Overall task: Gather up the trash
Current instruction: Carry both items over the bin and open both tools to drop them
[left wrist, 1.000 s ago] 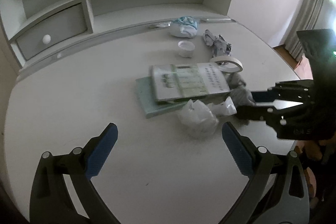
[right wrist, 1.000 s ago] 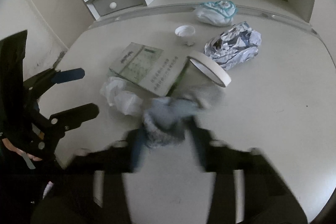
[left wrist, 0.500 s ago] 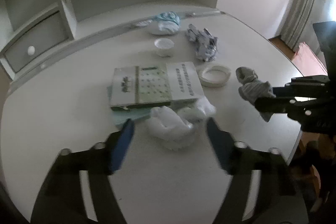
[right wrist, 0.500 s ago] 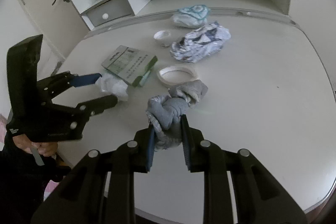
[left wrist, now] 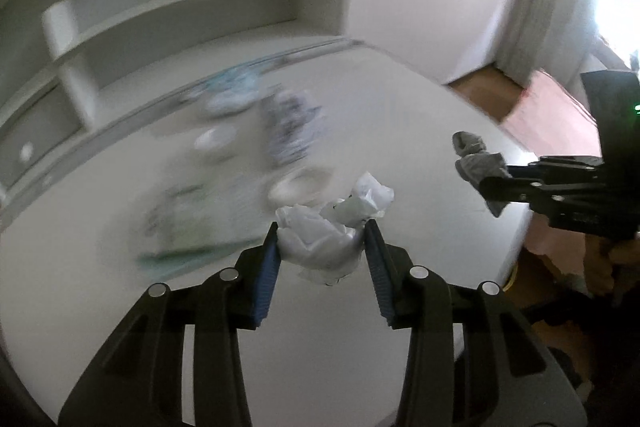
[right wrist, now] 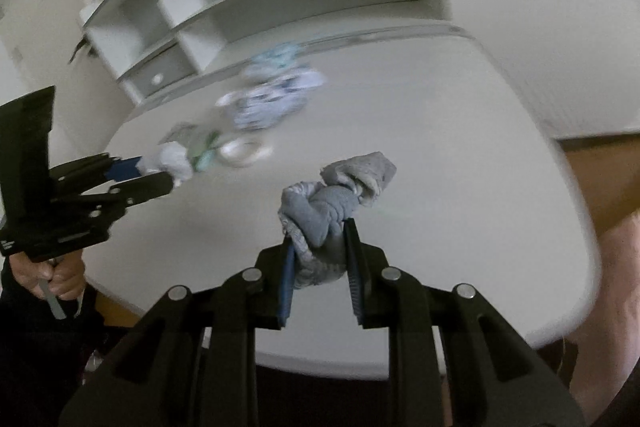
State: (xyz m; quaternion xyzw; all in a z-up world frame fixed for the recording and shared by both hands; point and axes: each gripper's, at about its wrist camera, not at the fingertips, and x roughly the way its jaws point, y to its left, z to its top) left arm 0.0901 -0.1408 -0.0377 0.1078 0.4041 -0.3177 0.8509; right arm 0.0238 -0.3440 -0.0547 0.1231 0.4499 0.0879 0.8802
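Clutter sits blurred at the back of the white table [left wrist: 400, 115] — tape roll [right wrist: 244, 150], crumpled foil [left wrist: 294, 131], booklet [left wrist: 188, 223]. Left gripper [left wrist: 322, 247] is clamped on a white plastic wad [left wrist: 324, 239]; right gripper [right wrist: 318, 247] pinches a grey rag [right wrist: 332, 203] — both above bare tabletop near its front edge.

The white wad [left wrist: 324, 239] looks like thin crinkly plastic. The grey bundle [right wrist: 328, 215] is knit cloth, and the table [left wrist: 400, 131] is smooth and matt.
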